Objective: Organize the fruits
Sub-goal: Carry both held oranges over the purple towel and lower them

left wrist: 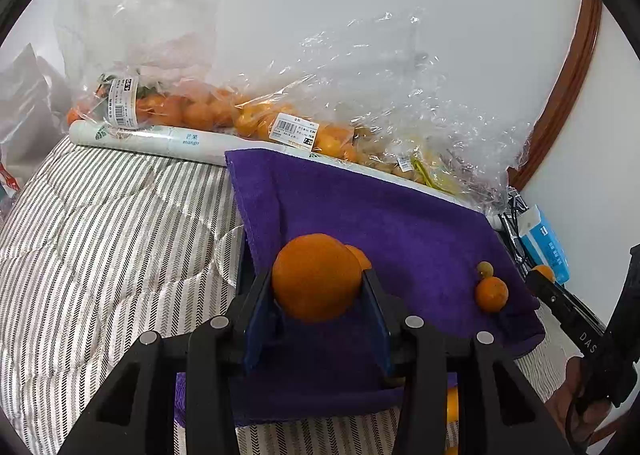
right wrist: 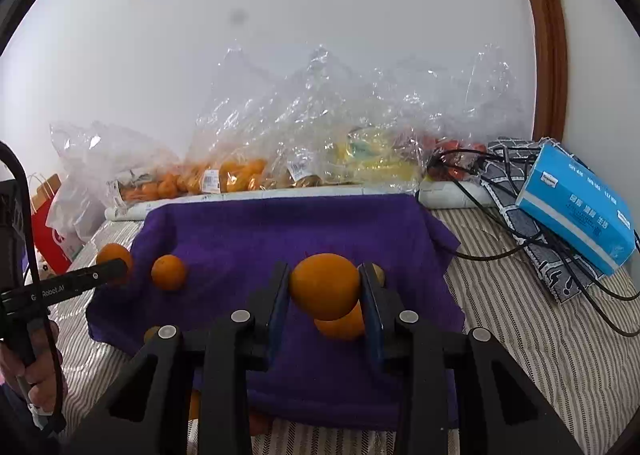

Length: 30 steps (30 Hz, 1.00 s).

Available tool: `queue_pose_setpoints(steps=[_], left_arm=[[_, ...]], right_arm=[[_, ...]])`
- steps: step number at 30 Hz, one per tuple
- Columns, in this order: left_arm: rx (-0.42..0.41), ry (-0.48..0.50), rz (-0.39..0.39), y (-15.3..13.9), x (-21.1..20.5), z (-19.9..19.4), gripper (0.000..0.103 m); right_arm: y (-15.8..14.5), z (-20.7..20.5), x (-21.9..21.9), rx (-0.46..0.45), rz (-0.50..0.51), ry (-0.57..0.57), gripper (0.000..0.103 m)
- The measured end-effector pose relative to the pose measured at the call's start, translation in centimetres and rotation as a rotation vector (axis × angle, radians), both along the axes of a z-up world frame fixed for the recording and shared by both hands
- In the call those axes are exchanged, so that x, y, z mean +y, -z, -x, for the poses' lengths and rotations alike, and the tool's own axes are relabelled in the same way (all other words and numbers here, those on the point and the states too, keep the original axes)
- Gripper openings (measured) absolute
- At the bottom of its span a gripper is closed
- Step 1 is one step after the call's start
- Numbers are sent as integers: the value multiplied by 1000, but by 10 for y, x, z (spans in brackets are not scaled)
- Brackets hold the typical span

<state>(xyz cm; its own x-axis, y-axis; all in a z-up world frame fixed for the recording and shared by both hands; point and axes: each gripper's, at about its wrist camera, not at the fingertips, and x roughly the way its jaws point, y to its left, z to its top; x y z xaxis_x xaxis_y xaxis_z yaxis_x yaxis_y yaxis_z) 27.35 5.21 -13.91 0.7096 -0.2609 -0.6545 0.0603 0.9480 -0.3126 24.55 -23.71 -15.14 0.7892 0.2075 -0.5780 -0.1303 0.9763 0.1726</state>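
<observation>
Your left gripper (left wrist: 318, 287) is clamping a round orange fruit (left wrist: 316, 278) between its two blue-padded fingers (left wrist: 260, 319), jaws spread only as wide as the fruit and pressing it on both sides. You are holding it over the near part of the purple terry towel (left wrist: 400, 223), with a second orange (left wrist: 359, 257) peeking out just behind it.

Your right gripper (right wrist: 325, 289) is squeezing another round orange fruit (right wrist: 325, 286) the same way, pads tight against both flanks. A further orange (right wrist: 340, 325) is sitting just below and behind that one on the towel.

To the right in the left wrist view, a small orange mandarin (left wrist: 491, 294) is lying on the towel, touching a smaller greenish-yellow round fruit (left wrist: 485, 269) behind it. In the right wrist view, a loose orange (right wrist: 169, 272) is resting on the towel's left part.

The towel is lying on a grey-and-white striped quilt (left wrist: 100, 223). Beyond it, a white rolled paper printed "mango" (left wrist: 168, 139) is lying along the wall, with clear plastic bags of oranges (left wrist: 200, 111) behind. A blue tissue pack (right wrist: 576, 203) is resting on a patterned cloth far right, among black cables (right wrist: 496, 223).
</observation>
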Motion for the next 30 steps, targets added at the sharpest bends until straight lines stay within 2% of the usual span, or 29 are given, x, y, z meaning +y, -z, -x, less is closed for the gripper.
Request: queue_pose_setpoints(steps=[6, 12, 20, 30], left_arm=[[-1, -4, 15, -1, 4, 0, 42], [-7, 0, 70, -3, 9, 1, 41], [13, 4, 115, 1, 12, -1, 41], [57, 54, 90, 7, -2, -5, 42]], right_arm=[[5, -3, 3, 23, 32, 9, 34], [8, -4, 0, 45, 37, 8, 34], [16, -7, 12, 95, 72, -41, 34], [26, -11, 19, 160, 94, -74, 34]])
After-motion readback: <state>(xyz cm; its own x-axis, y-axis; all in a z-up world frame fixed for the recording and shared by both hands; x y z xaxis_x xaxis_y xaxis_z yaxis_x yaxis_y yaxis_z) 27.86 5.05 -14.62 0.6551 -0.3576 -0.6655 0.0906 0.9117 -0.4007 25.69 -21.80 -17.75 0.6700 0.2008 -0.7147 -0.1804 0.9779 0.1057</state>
